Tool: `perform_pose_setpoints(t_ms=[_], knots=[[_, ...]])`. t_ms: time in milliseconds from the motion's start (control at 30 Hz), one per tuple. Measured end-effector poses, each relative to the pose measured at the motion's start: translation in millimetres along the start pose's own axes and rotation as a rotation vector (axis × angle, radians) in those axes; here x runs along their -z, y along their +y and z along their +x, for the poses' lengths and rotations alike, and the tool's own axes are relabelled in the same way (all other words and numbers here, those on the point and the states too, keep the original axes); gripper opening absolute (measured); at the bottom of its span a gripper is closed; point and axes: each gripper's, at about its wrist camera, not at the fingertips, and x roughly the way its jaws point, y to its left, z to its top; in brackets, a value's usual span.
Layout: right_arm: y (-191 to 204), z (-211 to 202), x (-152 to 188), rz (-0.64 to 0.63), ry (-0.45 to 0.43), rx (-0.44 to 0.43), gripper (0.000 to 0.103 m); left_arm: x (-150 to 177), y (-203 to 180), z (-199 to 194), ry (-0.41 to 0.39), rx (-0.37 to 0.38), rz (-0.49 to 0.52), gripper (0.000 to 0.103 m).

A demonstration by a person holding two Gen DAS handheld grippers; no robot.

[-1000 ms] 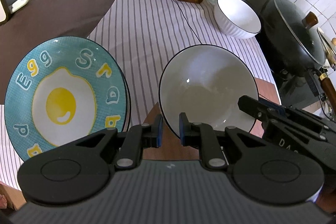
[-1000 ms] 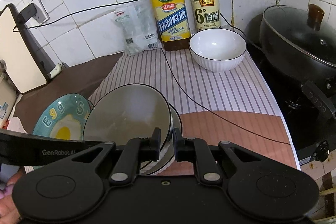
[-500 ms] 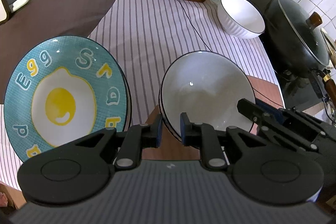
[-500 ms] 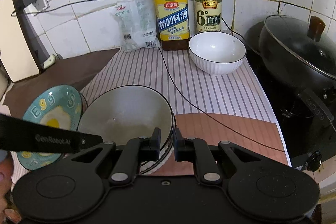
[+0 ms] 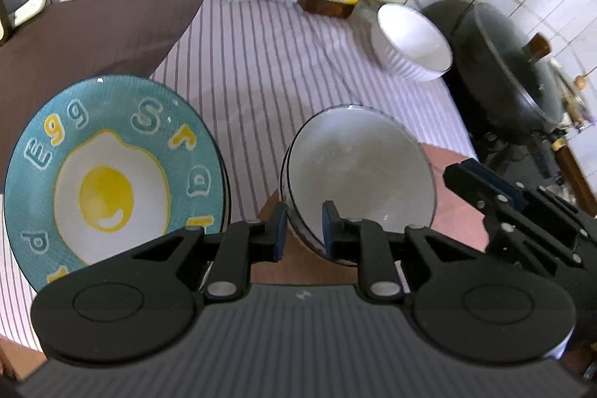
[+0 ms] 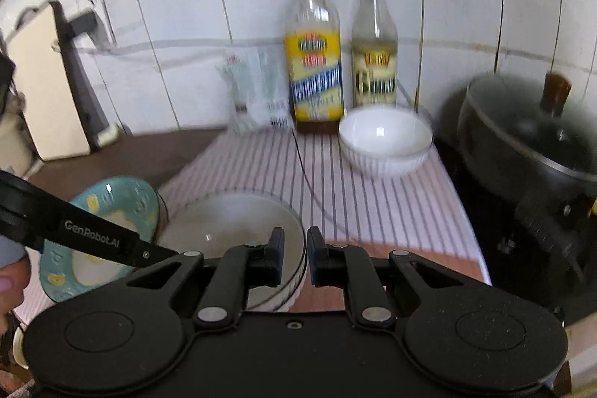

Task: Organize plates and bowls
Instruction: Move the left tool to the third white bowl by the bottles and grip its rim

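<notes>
A grey-white bowl [image 5: 358,174] with a dark rim lies nested in a stack of like bowls [image 6: 224,226] on the counter's front. My left gripper [image 5: 304,230] straddles its near rim. Its jaws are opening, and the pads do not press on the rim between them. My right gripper [image 6: 296,256] has its jaws almost together. In the left wrist view the right gripper [image 5: 462,181] is just off the bowl's right rim. A teal egg plate [image 5: 112,166] lies to the left on another plate. A small white ribbed bowl [image 5: 410,43] stands at the back.
Two bottles [image 6: 313,62] and a plastic bag [image 6: 257,92] line the tiled wall. A lidded black wok [image 6: 530,137] sits on the stove at right. A thin cable [image 6: 309,181] crosses the striped cloth [image 5: 280,69]. A person's fingertip [image 6: 7,282] shows at far left.
The bowl, held tilted over the stack a second ago, now rests nested in it. My right gripper has drawn back off its rim and tipped upward. The left jaws stand slightly wider.
</notes>
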Motion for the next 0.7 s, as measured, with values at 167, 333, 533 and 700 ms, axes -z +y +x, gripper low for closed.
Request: perform_pose_setpoints(t_ms=[167,333,533,700], knots=[[-4,-5,-5,-0.054,-0.072,0.045,0.025,-15,3,-18,-0.076,0.071,0.015,0.021],[-12,6,-14,-0.097,-0.075,0.098,0.034,-38,-6,-24,-0.136,0.1,0.093,0.025],[-30,31,-23,-0.028,-0.085,0.104,0.051,-70,-15,-4,-0.145,0.134,0.131,0.034],[-39,65,-25,0.012,-0.048,0.114,0.062,-99,-15,28,-0.175,0.195,0.123,0.043]])
